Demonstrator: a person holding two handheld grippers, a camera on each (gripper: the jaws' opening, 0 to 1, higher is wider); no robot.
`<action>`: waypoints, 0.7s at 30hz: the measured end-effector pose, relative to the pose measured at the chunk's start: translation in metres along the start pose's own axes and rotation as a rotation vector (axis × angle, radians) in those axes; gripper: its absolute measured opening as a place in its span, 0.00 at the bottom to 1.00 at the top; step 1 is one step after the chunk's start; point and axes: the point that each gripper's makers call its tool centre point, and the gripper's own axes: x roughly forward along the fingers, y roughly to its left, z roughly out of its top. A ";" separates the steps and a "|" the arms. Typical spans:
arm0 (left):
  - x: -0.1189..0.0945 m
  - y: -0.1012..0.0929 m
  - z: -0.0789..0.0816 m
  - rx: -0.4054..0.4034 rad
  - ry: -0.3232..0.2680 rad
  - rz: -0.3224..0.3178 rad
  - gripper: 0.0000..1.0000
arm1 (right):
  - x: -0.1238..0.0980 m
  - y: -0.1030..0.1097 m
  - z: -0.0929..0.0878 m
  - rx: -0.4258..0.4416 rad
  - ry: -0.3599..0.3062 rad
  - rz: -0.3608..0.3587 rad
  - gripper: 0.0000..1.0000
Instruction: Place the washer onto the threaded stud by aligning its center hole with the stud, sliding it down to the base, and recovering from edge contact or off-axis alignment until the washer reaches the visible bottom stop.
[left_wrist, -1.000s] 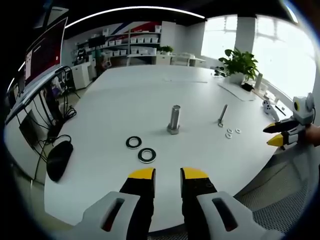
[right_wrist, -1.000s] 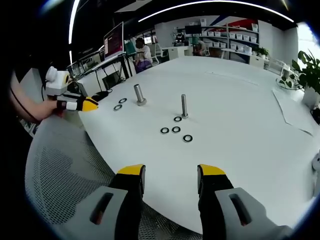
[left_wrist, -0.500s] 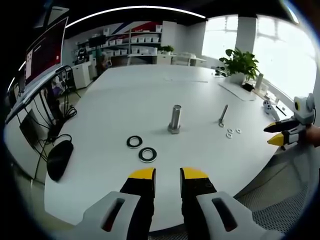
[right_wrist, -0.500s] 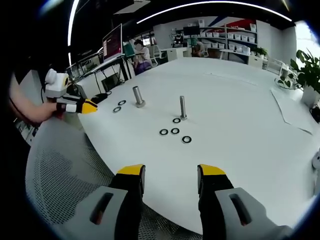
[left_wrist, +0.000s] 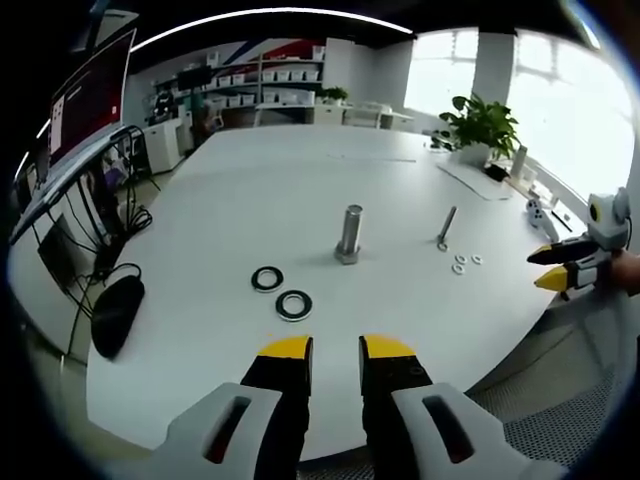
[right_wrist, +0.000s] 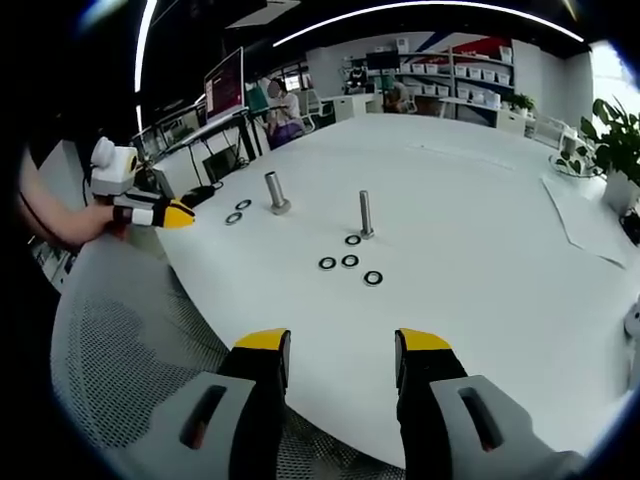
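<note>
Steel-grey washers lie flat on the white table (right_wrist: 480, 190). In the right gripper view three small washers (right_wrist: 349, 262) sit just in front of the slim threaded stud (right_wrist: 366, 215), with one more touching or almost touching its foot; nothing lies between them and the stud. That stud stands upright, long axis straight up from the tabletop, bare along its length. To its left stands a thicker stud (right_wrist: 274, 192), also upright, with two larger dark washers (right_wrist: 238, 211) near it.

The left gripper view shows these two large washers (left_wrist: 281, 292) between the left gripper (left_wrist: 336, 349) and the thick stud (left_wrist: 349, 235), and the slim stud (left_wrist: 444, 229) farther right.

Both grippers hover off the table edge with jaws spread, empty; the right gripper (right_wrist: 340, 343) is the wider open. Each appears in the other's view, hand-held. A potted plant (left_wrist: 479, 127) stands at the far edge; a black mouse (left_wrist: 116, 315) lies at the left.
</note>
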 end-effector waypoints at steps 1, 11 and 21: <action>0.000 0.000 0.000 0.001 -0.001 0.000 0.16 | 0.000 0.000 0.000 0.001 -0.001 0.000 0.45; -0.001 0.000 -0.001 0.004 0.001 0.004 0.16 | -0.001 -0.002 0.003 0.013 -0.017 -0.010 0.45; 0.000 -0.001 -0.002 0.008 0.009 0.000 0.16 | -0.002 -0.002 0.004 0.020 -0.026 -0.010 0.45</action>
